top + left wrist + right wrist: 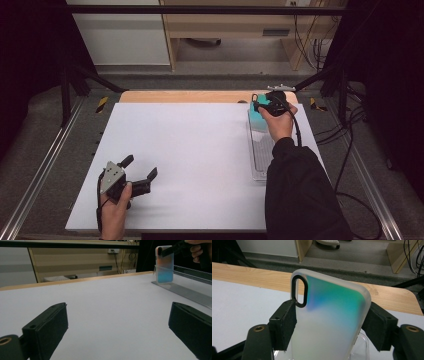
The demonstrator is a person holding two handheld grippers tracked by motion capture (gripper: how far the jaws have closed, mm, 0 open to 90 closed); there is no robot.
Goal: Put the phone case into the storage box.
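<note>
A translucent phone case (329,315) with a teal-to-white sheen and a black camera ring stands upright at the far end of a clear plastic tray (260,155). My right gripper (329,326) is shut on the phone case, one pad on each long edge. From the left gripper view the phone case (164,265) stands far right with the right gripper (175,250) on its top. In the high view the case (256,117) is a teal patch under the right gripper (265,106). My left gripper (140,167) rests open at the near left of the white table (190,150), nothing between its fingers (47,330).
The tray runs along the table's right side, its ribbed floor (190,293) bare. A wooden strip (180,96) borders the far edge. Black cables (345,165) trail off to the right, and metal rails (45,165) flank the table. A wooden cabinet (240,30) stands behind.
</note>
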